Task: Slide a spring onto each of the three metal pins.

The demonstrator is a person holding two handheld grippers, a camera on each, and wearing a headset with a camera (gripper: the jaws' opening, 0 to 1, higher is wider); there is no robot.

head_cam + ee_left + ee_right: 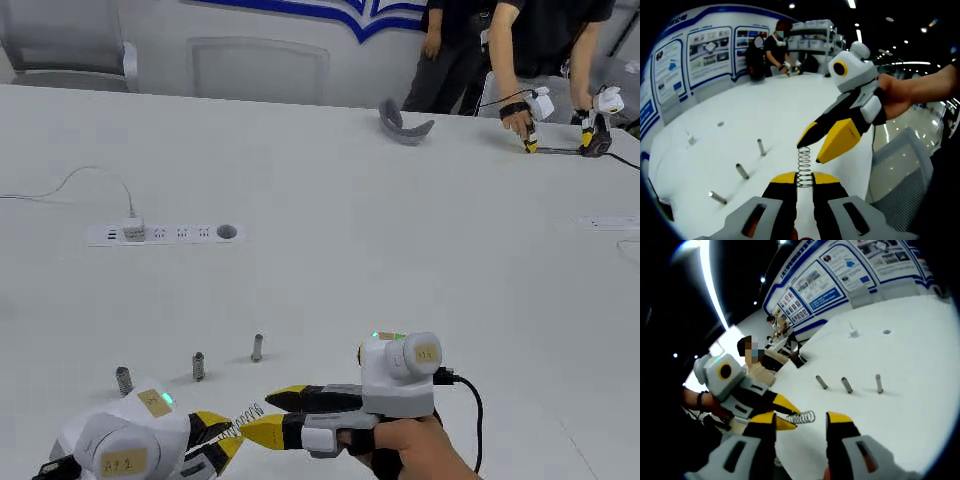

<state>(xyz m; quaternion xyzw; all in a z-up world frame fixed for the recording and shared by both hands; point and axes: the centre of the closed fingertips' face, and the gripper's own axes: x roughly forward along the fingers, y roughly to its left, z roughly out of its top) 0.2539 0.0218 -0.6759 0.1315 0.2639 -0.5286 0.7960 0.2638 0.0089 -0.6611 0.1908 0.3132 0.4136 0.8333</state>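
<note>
Both tongs meet low over the near edge of a white bench (pixel 400 260). At lower left in the head view, the left tongs (pixel 220 435) are clamped on one end of a small wire spring (pixel 245 413). The spring juts out from their yellow tips toward the right tongs (pixel 264 414). Those are parted, with one yellow tip on either side of the spring's free end and neither pressing it. A hand (pixel 420 448) grips them from behind, and a black cable (pixel 472 400) loops off their back. The spring is held apart from the three metal pins (pixel 198 366), which stand upright in a slanting row on the bench just beyond the left tongs. The leftmost pin (pixel 124 380) looks thicker and ribbed, but it is too small to tell whether a coil sits on it. Farther back, a white power strip (pixel 165 233) lies flat with a plug (pixel 133 228) in it and a thin cord (pixel 60 185) trailing left. A grey curved band (pixel 405 124) rests near the far edge. At far right another person (pixel 540 40) leans over the bench, working a separate pair of grippers (pixel 530 140), with a second strip (pixel 608 222) at the right edge.
</note>
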